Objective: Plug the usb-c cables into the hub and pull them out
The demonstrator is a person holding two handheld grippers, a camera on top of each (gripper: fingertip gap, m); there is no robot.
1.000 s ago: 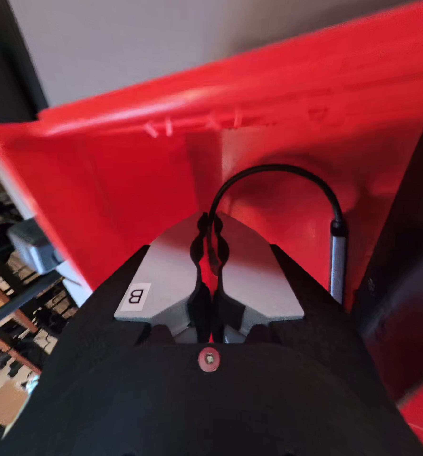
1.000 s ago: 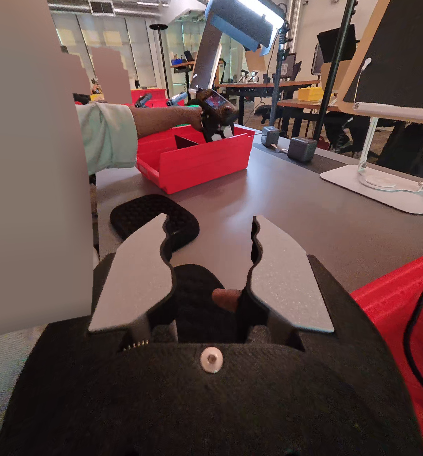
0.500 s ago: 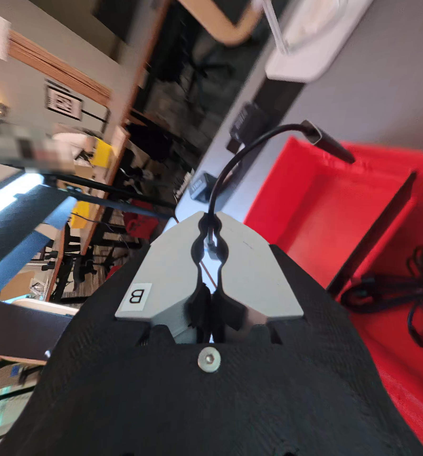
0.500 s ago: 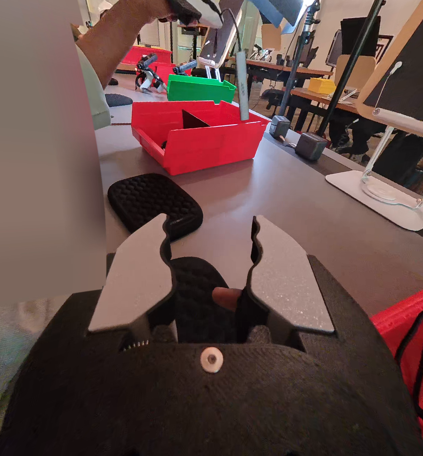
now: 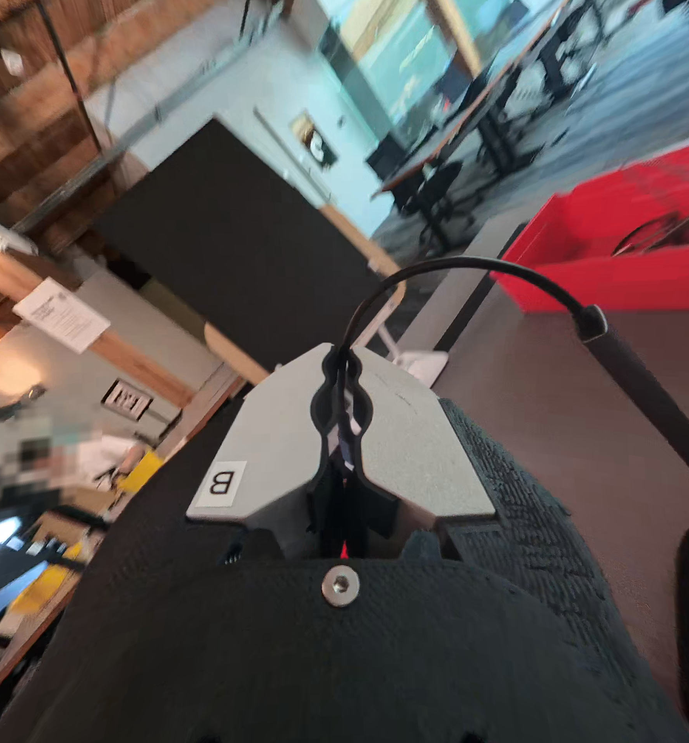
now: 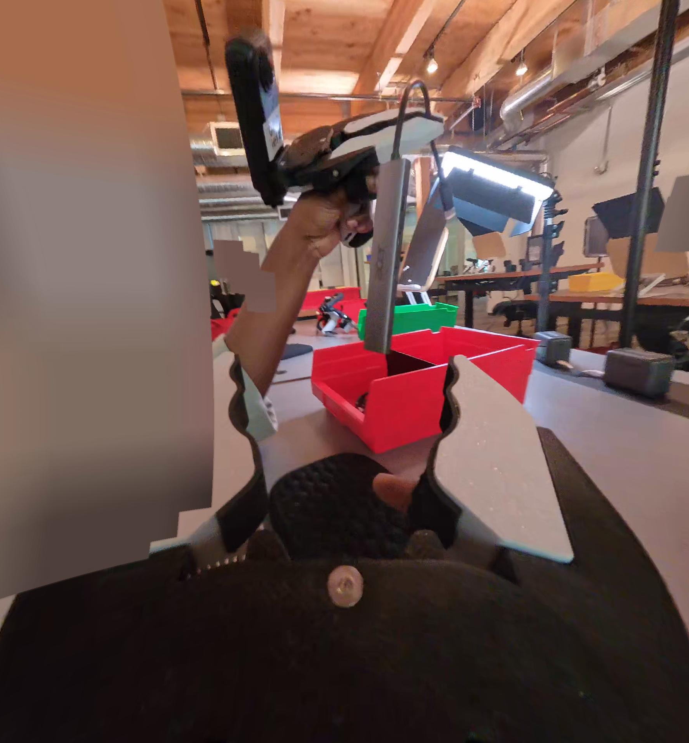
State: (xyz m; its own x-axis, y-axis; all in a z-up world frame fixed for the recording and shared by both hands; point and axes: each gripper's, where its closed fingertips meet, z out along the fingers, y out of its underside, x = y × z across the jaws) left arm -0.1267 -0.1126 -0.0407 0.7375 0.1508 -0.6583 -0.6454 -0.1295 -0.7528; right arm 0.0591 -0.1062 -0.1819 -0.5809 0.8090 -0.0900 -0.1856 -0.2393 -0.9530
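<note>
Grey aluminium hub, slim bar form, one item: it hangs upright in the air above the red bin, which sits on the grey table toward its far side. I carry it by its short black pigtail cable, which my left gripper has pinched tight between nearly closed fingers; the cable arches out of the tips and the hub dangles below. I judge this hold serves only for lifting it clear of the bin, since a swinging hub gives nothing to push a plug against. Hub finish is matt, with a darker cap where the cable enters and slots along one narrow edge, too small to count. Right gripper, one item: fingers spread wide, holding nothing, low over the table's near edge above a black textured pad. I judge it is waiting to take the hub or a usb-c cable.
</note>
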